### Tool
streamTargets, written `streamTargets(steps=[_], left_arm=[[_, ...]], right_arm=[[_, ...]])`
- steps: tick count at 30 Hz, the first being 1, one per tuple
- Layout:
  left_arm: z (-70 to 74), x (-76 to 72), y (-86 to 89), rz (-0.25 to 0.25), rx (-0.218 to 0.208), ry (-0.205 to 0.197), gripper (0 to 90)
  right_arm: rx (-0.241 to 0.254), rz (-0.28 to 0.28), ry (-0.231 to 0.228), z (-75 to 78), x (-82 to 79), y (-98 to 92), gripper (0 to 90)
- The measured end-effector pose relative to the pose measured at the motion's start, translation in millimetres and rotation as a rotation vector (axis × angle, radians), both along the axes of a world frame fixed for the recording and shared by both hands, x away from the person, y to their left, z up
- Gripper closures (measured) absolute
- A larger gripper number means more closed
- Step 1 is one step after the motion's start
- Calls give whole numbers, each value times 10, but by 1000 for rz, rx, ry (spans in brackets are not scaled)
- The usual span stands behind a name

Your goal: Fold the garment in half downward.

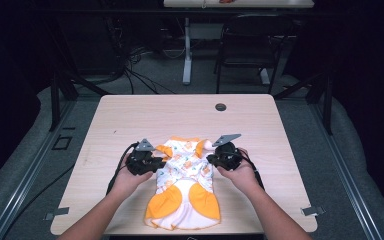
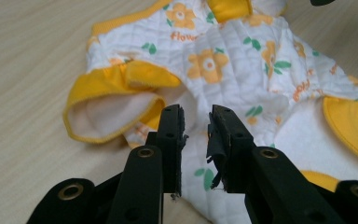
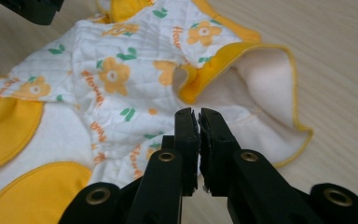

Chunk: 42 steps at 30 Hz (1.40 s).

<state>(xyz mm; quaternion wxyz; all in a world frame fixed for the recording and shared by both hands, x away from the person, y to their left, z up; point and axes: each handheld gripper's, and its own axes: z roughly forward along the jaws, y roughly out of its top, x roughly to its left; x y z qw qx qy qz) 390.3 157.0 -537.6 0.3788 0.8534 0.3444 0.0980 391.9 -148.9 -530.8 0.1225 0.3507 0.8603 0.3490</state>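
Note:
A small quilted white garment [image 1: 185,175] with orange flowers and yellow trim lies flat on the wooden table [image 1: 130,115], its yellow-patched skirt toward the near edge. My left gripper [image 1: 161,162] sits at the garment's left sleeve. In the left gripper view its jaws [image 2: 196,114] stand a little apart above the cloth [image 2: 223,60], with nothing between them, just beside the folded yellow sleeve cuff [image 2: 121,88]. My right gripper [image 1: 211,159] is at the right sleeve. In the right gripper view its jaws [image 3: 199,114] are nearly together and empty, over the garment [image 3: 112,70] near the open sleeve [image 3: 261,88].
A dark round grommet [image 1: 220,106] sits in the table's far side. Beyond the table stand a black chair [image 1: 250,40] and a white desk leg [image 1: 187,50], with cables on the floor [image 1: 130,65]. Bare wood lies to both sides of the garment.

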Motion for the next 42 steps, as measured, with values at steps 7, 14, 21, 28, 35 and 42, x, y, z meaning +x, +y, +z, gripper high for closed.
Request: streamTargets(steps=[7,14,21,28,35,42], left_arm=[[110,205,-70,-4,-1,-14,735],[108,401,-127,5,3,-19,717],[111,581,-129,39,-17,-24,704],[71,717,-137,40,3,-29,670],[9,807,-155,36,5,-22,628],[-71,873,-171,44,24,-9,588]], right_arm=[[17,-36,2,63,247,10,839],[21,-58,-6,98,423,49,818],[-3,-82,-24,109,621,118,779],[-10,-94,10,52,824,192,691],[-3,-61,39,-41,887,217,638],[-33,-67,79,-205,933,241,582]])
